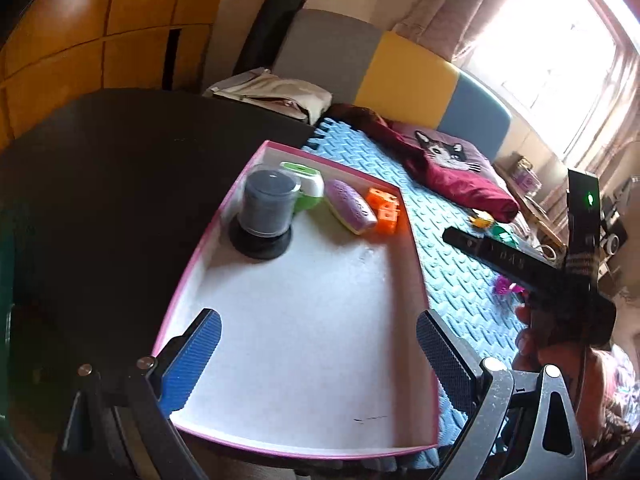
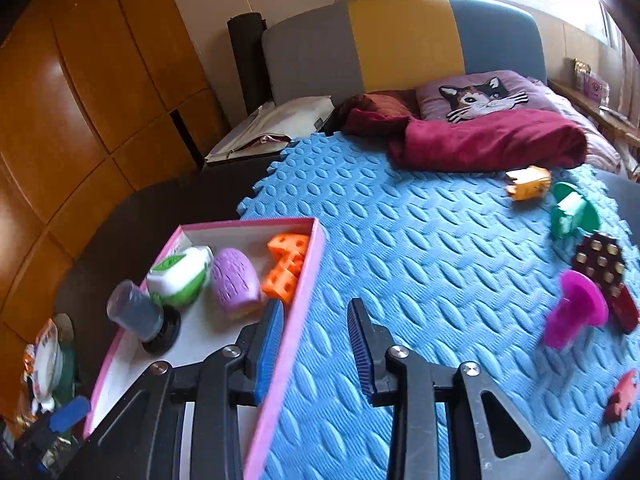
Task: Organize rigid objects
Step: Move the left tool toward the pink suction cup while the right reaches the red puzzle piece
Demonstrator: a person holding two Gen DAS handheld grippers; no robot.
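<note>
Left wrist: jaws spread above bare tray floor point(image 1: 304, 320) — pink rim point(image 1: 416, 248) alongside.

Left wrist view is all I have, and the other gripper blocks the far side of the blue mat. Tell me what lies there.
Observer: A magenta spool-shaped piece sits on the blue mat, well apart from the pink tray.
Operator: Name what is next to it.
Observer: A dark brown block with rows of metal studs lies right behind it.
Operator: Report anything nearer the mat's edge.
Observer: A flat red piece with a jigsaw-like outline lies alone near the front right edge.
Operator: Give me the right gripper's state.
Observer: The right gripper is open and holds nothing; one of its fingers is over the tray's rim.
</note>
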